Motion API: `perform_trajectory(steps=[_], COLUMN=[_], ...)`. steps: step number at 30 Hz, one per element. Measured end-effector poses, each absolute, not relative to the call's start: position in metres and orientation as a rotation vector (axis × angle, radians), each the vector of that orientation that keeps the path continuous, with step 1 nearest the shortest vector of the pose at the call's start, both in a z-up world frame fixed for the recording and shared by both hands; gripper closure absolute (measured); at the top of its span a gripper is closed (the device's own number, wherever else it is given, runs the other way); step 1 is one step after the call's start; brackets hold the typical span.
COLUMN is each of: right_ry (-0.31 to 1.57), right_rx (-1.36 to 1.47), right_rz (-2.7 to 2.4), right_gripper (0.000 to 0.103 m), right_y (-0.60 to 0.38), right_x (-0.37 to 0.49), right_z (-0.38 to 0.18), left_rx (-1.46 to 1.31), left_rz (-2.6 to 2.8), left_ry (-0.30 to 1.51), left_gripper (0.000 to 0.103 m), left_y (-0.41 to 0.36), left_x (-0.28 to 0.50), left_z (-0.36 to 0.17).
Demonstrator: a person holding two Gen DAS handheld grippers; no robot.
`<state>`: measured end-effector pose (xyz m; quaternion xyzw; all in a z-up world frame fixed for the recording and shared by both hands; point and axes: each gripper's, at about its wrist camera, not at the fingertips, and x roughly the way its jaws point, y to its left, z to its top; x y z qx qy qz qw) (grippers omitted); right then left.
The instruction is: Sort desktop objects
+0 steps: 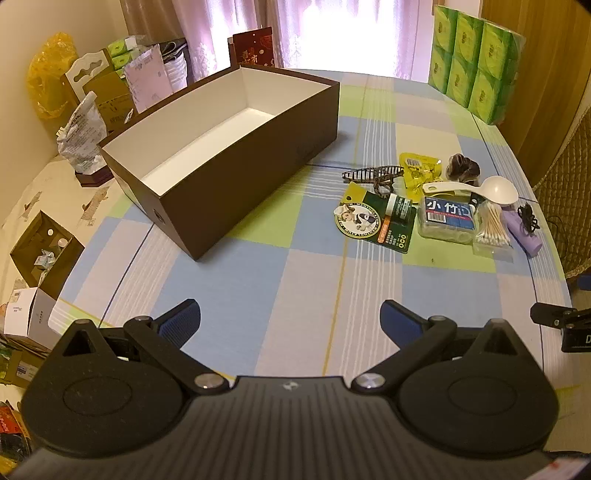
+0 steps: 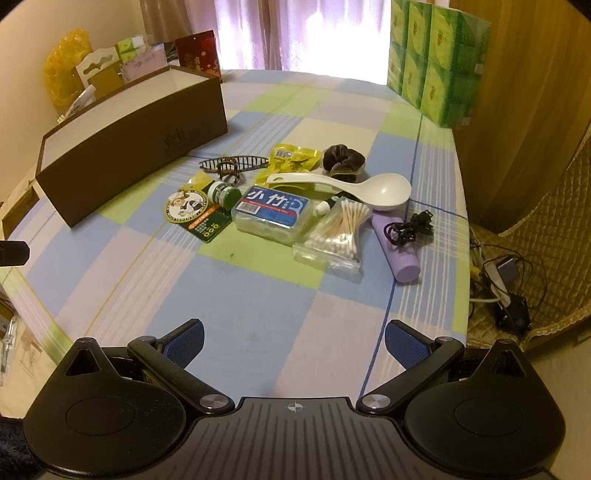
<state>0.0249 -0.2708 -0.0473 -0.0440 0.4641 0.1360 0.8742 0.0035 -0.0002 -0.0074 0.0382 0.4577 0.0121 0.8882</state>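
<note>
- A table with a checked cloth (image 1: 280,280) in blue, green and pale squares stands in front of a bright window with curtains (image 1: 332,33).
- A big brown box (image 1: 229,147) sits on the cloth at the left. It is open on top, white inside, and I see nothing in it.
- To the right of the box lies a pile of small things, close together, some touching.
- In the pile are a white spoon (image 2: 354,186), a clear tub with a blue label (image 2: 271,214), a bag of cotton swabs (image 2: 340,232), a purple tube (image 2: 399,251) with a black cord (image 2: 408,227) on it, a dark scrunchie (image 2: 343,160), a yellow packet (image 2: 291,158), a striped hair clip (image 2: 232,164) and a green card with a small bottle (image 2: 203,212).
- A stack of green tissue packs (image 2: 436,62) stands at the far right edge.
- A small cardboard box (image 1: 44,251) on the floor at the left holds little things I cannot make out.
- The left gripper (image 1: 290,321) hangs over the near cloth, fingers spread wide, holding nothing.
- The right gripper (image 2: 293,341) is the same, wide apart with nothing in it.
</note>
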Motion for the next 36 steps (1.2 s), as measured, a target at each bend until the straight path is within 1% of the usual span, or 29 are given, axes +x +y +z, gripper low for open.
perform_trajectory(steps=[36], right_ry=[0.973], right_rx=[-0.085], right_rz=[0.252], right_gripper=[0.002], right_y=[-0.2647], right_x=[0.0218], right_z=[-0.0456], left_rx=[0.068], left_rz=[0.003], left_ry=[0.962], left_gripper=[0.001], left_y=[0.0039], left_x=[0.0137], left_z=[-0.0110])
